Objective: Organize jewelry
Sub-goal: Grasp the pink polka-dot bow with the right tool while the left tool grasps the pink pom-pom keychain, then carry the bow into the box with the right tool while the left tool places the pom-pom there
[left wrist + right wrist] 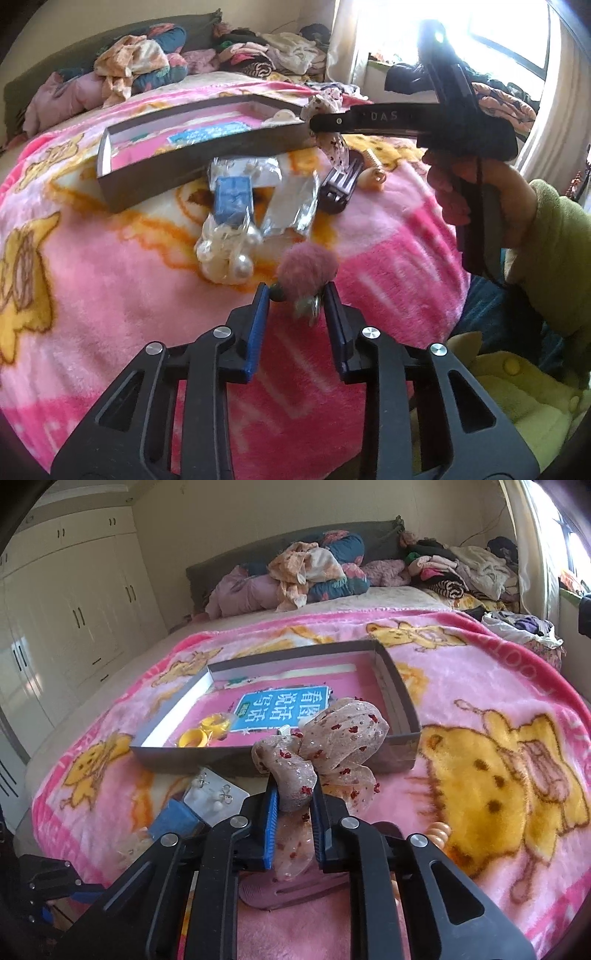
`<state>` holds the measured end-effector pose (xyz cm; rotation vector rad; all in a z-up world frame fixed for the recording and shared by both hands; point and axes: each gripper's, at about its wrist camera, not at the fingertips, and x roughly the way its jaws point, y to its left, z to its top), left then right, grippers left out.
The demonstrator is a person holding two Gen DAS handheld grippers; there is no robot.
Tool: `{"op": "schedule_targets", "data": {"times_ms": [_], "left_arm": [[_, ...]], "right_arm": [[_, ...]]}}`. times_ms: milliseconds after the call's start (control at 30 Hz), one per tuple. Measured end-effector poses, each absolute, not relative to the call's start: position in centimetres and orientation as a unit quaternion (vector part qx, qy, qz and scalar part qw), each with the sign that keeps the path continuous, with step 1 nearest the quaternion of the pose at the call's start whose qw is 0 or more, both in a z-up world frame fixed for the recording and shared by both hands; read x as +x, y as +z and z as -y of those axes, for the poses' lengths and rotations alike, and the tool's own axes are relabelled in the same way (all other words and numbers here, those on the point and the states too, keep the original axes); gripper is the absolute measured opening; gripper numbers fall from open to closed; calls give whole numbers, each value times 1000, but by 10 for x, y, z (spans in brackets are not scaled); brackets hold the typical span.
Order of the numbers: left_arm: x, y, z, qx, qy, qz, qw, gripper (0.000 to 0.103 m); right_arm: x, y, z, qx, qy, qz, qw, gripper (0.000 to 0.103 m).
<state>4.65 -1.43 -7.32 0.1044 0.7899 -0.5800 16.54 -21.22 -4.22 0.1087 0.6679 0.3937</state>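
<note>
A shallow grey box [402, 705] lies on the pink blanket; it also shows in the left wrist view [192, 162]. It holds yellow rings [203, 731] and a blue card [284, 709]. My right gripper [293, 794] is shut on a sheer beige bow with red specks [332, 738] and holds it above the box's near edge; the bow shows in the left wrist view [332, 144]. My left gripper [297, 291] is open, its fingers either side of a pink pom-pom earring [308, 267] on the blanket.
A bag of pearl pieces [225, 251] with a blue box [232, 199], a card of earrings [216, 797], a dark hair clip [340, 184] and a beige clip [373, 173] lie before the box. Clothes [314, 572] pile at the bed's head.
</note>
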Motion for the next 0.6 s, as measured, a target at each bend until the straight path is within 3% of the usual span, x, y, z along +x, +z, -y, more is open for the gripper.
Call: {"op": "schedule_targets", "data": {"times_ms": [600], "left_arm": [[69, -40, 37, 43, -304, -352, 884, 6]], "right_arm": [[152, -12, 232, 72, 183, -302, 933, 15]]}}
